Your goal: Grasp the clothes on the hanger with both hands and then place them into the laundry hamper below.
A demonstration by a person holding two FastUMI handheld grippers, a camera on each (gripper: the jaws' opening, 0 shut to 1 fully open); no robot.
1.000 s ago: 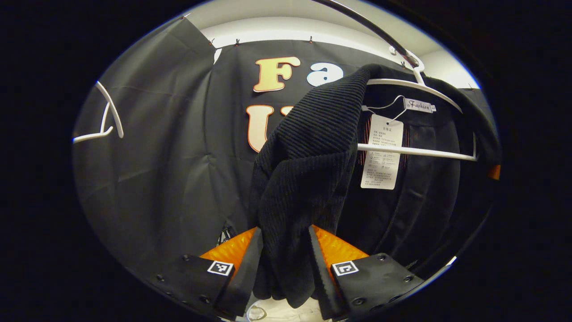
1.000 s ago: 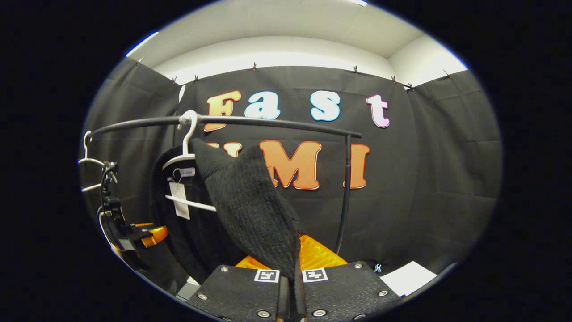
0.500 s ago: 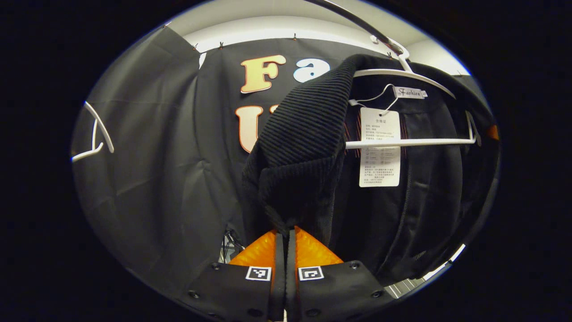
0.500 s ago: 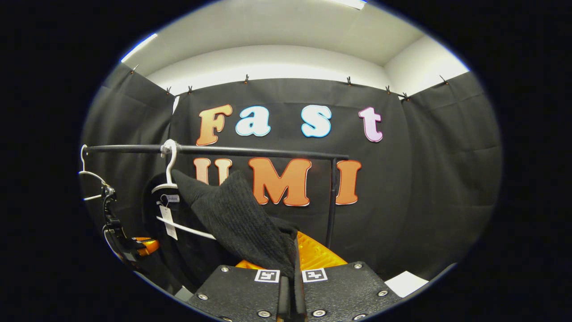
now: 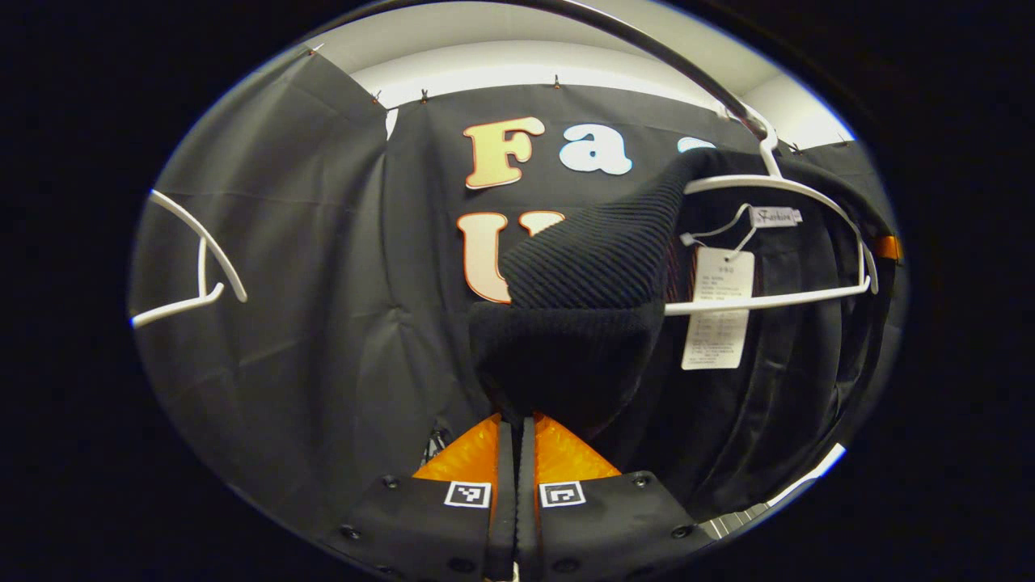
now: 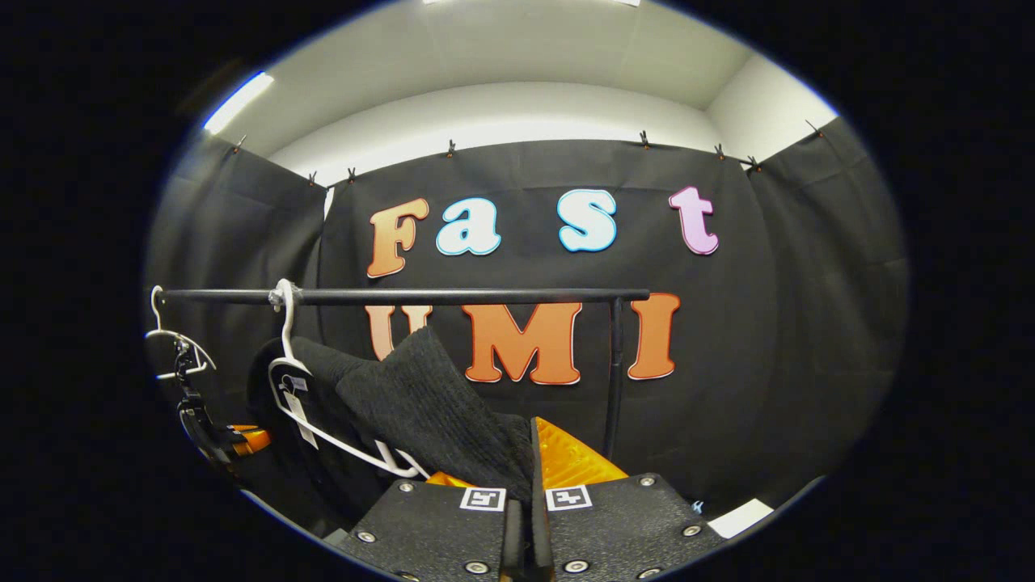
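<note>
A fold of the black knit garment (image 5: pixel 582 323) is clamped by the left gripper (image 5: pixel 516 436); another fold (image 6: pixel 437 412) is apparently pinched by the right gripper (image 6: pixel 525 477). Beyond, it is draped on the white hanger (image 5: pixel 776 242) on the rail (image 6: pixel 404 297).

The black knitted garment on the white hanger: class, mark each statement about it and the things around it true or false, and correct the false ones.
1. The left gripper is shut on the black garment. True.
2. The garment has come fully off the white hanger. False: part of it is draped over the hanger's shoulder.
3. The hanger hooks over a dark rail. True.
4. A paper tag hangs inside the garment. True.
5. The right gripper is wide open, away from the cloth. False: its fingers are closed on the knit fabric.
6. The rail carries just one hanger. False: a second, bare white hanger hangs near its end.
</note>
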